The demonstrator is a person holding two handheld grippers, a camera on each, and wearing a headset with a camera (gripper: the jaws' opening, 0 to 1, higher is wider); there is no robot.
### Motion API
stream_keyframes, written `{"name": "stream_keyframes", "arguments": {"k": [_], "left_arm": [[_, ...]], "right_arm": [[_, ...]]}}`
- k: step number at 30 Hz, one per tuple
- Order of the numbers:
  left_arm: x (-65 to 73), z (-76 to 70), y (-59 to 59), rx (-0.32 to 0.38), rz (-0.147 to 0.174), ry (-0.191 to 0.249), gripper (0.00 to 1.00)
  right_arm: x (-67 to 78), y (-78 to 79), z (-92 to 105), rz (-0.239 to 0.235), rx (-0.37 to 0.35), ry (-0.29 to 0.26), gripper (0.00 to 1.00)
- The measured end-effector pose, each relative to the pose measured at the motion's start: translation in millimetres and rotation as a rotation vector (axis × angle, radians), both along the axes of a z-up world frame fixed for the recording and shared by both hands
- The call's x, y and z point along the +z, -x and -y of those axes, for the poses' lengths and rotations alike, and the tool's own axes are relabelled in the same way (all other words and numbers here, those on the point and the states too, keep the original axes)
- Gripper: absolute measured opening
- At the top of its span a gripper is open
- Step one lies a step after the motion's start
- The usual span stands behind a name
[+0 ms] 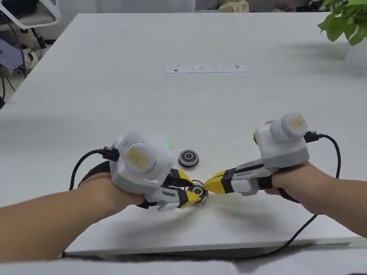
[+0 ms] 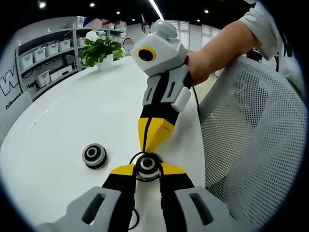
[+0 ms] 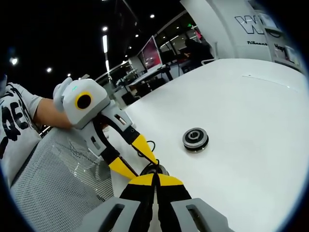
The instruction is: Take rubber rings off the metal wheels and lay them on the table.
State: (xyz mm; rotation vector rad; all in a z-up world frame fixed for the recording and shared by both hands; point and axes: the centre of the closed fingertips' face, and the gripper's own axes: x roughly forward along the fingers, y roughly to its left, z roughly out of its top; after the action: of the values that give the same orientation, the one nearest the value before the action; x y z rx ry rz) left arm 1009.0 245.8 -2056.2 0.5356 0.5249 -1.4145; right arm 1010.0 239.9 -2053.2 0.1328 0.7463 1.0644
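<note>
My left gripper (image 2: 147,170) is shut on a small metal wheel (image 2: 147,164) just above the table, near its front edge. A thin black rubber ring (image 2: 134,156) loops loosely off the wheel's rim. My right gripper (image 3: 155,178) comes in from the right, its yellow tips closed on that ring right at the wheel. In the head view the left gripper (image 1: 192,195) and the right gripper (image 1: 208,184) meet tip to tip over the held wheel (image 1: 199,193). A second wheel (image 1: 188,158) with its black ring still around it lies flat on the table just behind them.
The white table (image 1: 172,109) stretches far back, with a flat white socket strip (image 1: 206,69) near its middle. A green plant (image 1: 344,23) stands at the back right corner. A grey mesh chair (image 2: 251,145) is close to the front edge. Cables trail from both grippers.
</note>
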Motion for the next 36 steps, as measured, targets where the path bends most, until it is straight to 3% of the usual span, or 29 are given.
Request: {"name": "stream_keyframes", "arguments": {"k": [3,11,13,16,19,21,23,27,36], "left_arm": [[5.4,-0.7,3.7,0.013,-0.045,0.021,0.20],[18.1,-1.7,8.0,0.037,-0.076,0.061,0.32],[21.5,-3.0,8.0,0.039,-0.071,0.066,0.33],[28.8,-3.9,5.7,0.065,-0.083,0.100,0.39],[32.8,-7.5,4.9,0.067,-0.065,0.098,0.42],[39.7,-8.3,3.3,0.071,-0.037,0.120,0.49],[46.5,-8.4,4.9,0.076,-0.050,0.143,0.54],[52.4,-10.7,11.5,0.040,-0.014,0.131,0.55],[70.4,-21.5,14.7,0.061,-0.019,0.182,0.65]], "right_arm": [[0.6,-0.7,0.8,0.000,-0.003,-0.004,0.00],[2.6,-1.3,1.7,-0.002,-0.006,-0.014,0.00],[3.3,-1.2,1.4,-0.002,-0.006,-0.016,0.00],[4.5,-1.0,0.6,-0.006,-0.006,-0.022,0.00],[4.9,-0.7,0.3,-0.007,-0.004,-0.024,0.00],[6.1,-0.9,0.0,-0.007,-0.005,-0.028,0.00],[8.9,-1.1,-0.9,-0.007,-0.008,-0.036,0.00],[11.6,-1.4,-2.5,-0.003,-0.007,-0.040,0.00],[22.8,-3.7,-4.6,0.008,-0.017,-0.070,0.00]]}}
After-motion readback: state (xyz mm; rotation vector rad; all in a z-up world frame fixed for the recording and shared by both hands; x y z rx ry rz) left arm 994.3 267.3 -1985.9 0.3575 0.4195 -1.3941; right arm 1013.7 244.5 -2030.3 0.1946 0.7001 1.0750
